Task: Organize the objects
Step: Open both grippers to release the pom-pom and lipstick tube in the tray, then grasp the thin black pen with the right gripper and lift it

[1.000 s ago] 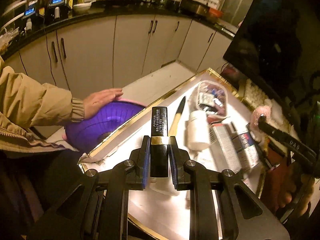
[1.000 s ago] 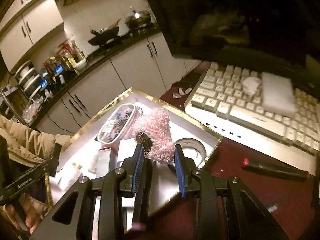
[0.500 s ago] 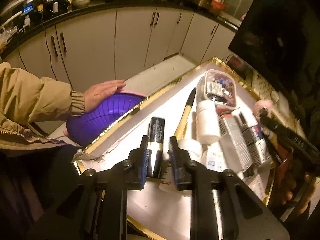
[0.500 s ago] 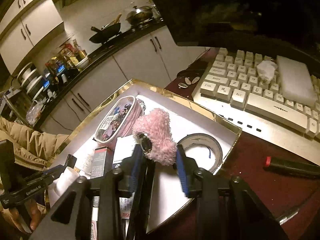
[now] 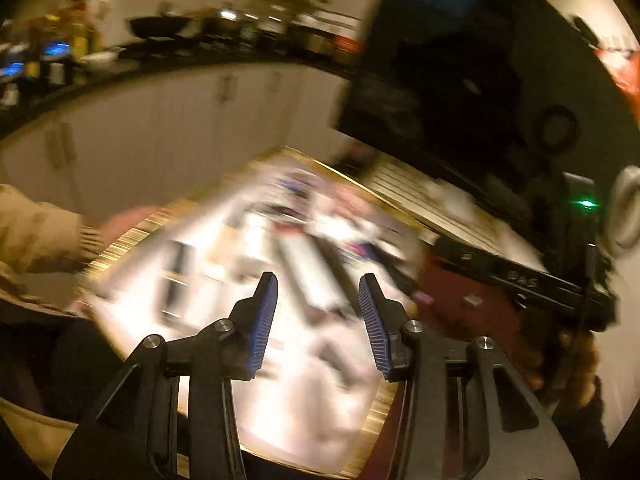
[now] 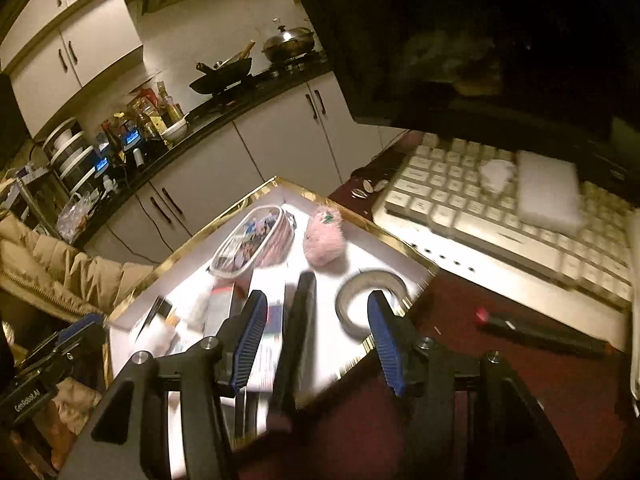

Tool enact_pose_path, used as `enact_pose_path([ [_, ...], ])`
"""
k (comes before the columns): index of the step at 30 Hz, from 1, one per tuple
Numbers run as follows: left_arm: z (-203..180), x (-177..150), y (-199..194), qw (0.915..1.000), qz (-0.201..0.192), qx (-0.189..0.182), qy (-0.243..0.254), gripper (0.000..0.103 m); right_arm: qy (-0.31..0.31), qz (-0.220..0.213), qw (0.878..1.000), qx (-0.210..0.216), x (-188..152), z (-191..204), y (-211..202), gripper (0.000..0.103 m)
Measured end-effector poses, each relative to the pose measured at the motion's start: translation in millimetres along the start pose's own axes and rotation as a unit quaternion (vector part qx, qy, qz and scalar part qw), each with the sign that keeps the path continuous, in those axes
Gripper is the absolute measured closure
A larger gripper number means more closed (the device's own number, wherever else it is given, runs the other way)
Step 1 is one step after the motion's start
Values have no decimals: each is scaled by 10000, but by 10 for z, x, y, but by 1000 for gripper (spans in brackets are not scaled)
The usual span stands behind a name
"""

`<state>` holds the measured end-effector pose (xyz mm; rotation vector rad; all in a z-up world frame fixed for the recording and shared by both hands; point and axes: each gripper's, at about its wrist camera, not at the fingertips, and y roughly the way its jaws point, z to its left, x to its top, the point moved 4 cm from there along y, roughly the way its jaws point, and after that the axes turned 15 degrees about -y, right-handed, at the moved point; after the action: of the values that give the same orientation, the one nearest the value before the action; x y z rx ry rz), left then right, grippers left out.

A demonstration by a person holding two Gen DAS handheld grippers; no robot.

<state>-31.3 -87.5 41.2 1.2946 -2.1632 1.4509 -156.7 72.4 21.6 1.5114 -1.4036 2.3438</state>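
A white tray with a gold rim [image 6: 404, 240] holds several toiletries. In the right wrist view my right gripper [image 6: 317, 296] hangs over its near corner, jaws opening, no pad pressing anything. A black flat strip [image 6: 298, 332] stands loose between the jaws. The pink fluffy item [image 6: 323, 236] lies in the tray beyond the fingertips, beside a clear pouch [image 6: 252, 246] and a tape roll [image 6: 368, 296]. The left wrist view is blurred: my left gripper [image 5: 318, 280] is over the tray rim [image 5: 120, 244], jaws opening with nothing between them. The black tube [image 5: 176, 280] lies in the tray to its left.
A white keyboard [image 6: 460, 216] with a white block [image 6: 548, 192] on it sits right of the tray, under a dark monitor [image 6: 480, 40]. A black pen with a red cap [image 6: 540, 332] lies on the dark red tabletop. A person's hand and tan sleeve [image 5: 44, 232] are at the tray's left.
Both grippers opened and drew back. The left one let go of the black tube, which now lies in the tray. The right one released the pink fluffy item into the tray.
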Motion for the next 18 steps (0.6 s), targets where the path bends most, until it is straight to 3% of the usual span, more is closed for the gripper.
enact_pose_path([
  [6, -417, -378, 127, 9974, 413, -340, 477, 61, 768, 155, 9962, -393, -615, -352, -468, 51],
  [10, -535, -510, 145, 9952, 574, -449, 647, 61, 1549, 222, 9856, -649, -949, -629, -571, 51],
  [14, -561, -617, 108, 9940, 638, -487, 750, 61, 2224, 405, 9690, -998, -1021, -892, -452, 51],
  [18, -487, -648, 65, 9944, 667, -501, 651, 61, 2490, 493, 9516, -1731, -938, -1090, -343, 51],
])
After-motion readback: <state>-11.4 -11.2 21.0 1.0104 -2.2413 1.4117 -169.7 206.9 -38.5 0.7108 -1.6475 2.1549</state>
